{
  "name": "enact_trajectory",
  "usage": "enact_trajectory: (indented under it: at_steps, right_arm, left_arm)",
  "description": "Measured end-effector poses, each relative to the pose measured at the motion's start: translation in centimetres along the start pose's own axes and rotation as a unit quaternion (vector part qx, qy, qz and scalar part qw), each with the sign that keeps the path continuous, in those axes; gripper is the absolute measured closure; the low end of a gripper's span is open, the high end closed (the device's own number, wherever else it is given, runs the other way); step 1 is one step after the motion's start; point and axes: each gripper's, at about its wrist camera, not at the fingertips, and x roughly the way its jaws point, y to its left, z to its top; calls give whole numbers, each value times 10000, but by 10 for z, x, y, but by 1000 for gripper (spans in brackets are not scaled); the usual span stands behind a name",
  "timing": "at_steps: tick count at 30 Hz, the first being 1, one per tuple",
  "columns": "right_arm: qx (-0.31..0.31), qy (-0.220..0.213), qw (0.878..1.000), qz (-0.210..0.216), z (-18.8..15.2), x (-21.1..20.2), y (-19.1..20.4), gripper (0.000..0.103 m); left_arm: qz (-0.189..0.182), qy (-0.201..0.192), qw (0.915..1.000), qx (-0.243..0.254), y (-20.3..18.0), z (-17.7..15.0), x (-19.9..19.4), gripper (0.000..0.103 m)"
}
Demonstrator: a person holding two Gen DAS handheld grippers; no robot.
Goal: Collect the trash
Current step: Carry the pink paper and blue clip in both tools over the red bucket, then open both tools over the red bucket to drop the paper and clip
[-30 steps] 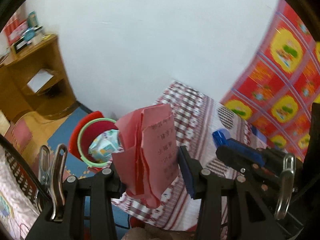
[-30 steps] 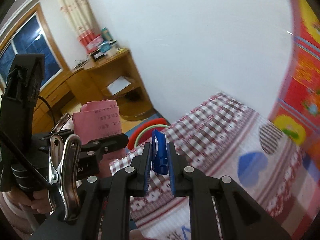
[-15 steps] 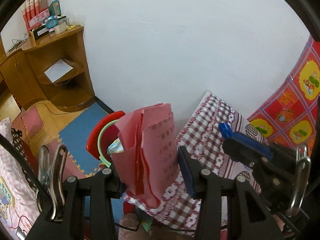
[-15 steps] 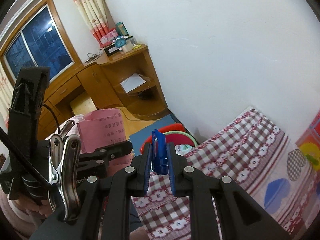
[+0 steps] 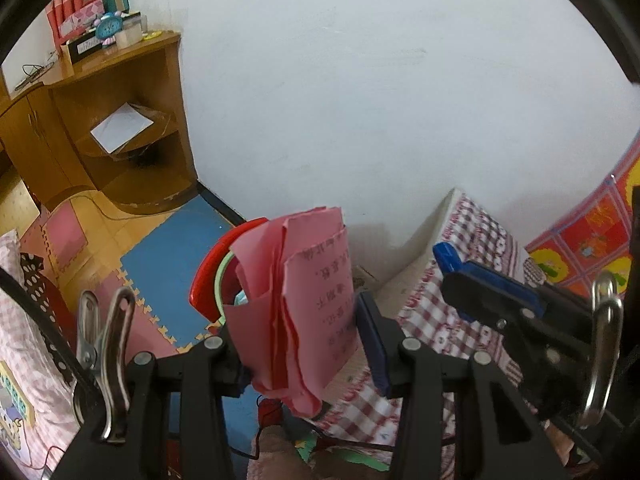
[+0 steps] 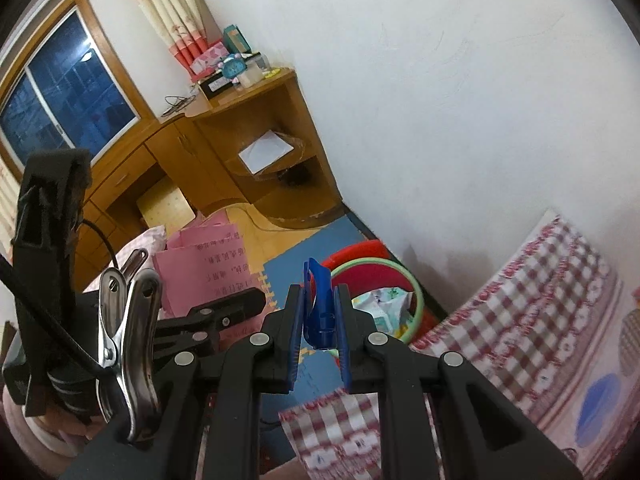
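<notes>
My left gripper (image 5: 298, 344) is shut on a wad of folded pink paper (image 5: 304, 304) with printed characters, held upright in the air. The paper also shows in the right wrist view (image 6: 204, 268). My right gripper (image 6: 318, 332) is shut on a small blue plastic piece (image 6: 319, 308); it shows in the left wrist view (image 5: 448, 254) too. A red trash bin with a green rim (image 6: 376, 276) stands on the floor by the wall, holding a crumpled printed wrapper (image 6: 384, 304). In the left wrist view the bin (image 5: 208, 276) sits just behind the pink paper.
A bed with a red checked cover (image 6: 540, 300) lies to the right against the white wall. A wooden desk and corner shelf (image 6: 256, 136) stand at the back left. Blue and pink foam mats (image 5: 168, 256) cover the floor by the bin.
Both grippers have pulled back and swung left from over the bed. More floor, desk and window now show. The bin sits nearer the middle. Both grips are unchanged.
</notes>
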Motion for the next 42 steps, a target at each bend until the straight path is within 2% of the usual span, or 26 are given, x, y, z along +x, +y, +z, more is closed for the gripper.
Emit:
enact_trajectory:
  at_steps: [13, 22, 31, 42]
  right_arm:
    - [174, 760, 9962, -378, 19, 105, -9, 87]
    - [340, 1131, 9913, -580, 27, 159, -19, 87]
    - [421, 1294, 9881, -719, 32, 190, -24, 87]
    - [584, 1350, 9861, -768, 30, 198, -29, 86]
  left_arm:
    - [-355, 562, 9978, -28, 50, 17, 85, 56]
    - [-332, 890, 9954, -82, 78, 22, 142, 55]
    - [-367, 1049, 9937, -157, 94, 31, 176, 55]
    - [-376, 1253, 9911, -249, 100, 33, 193, 52]
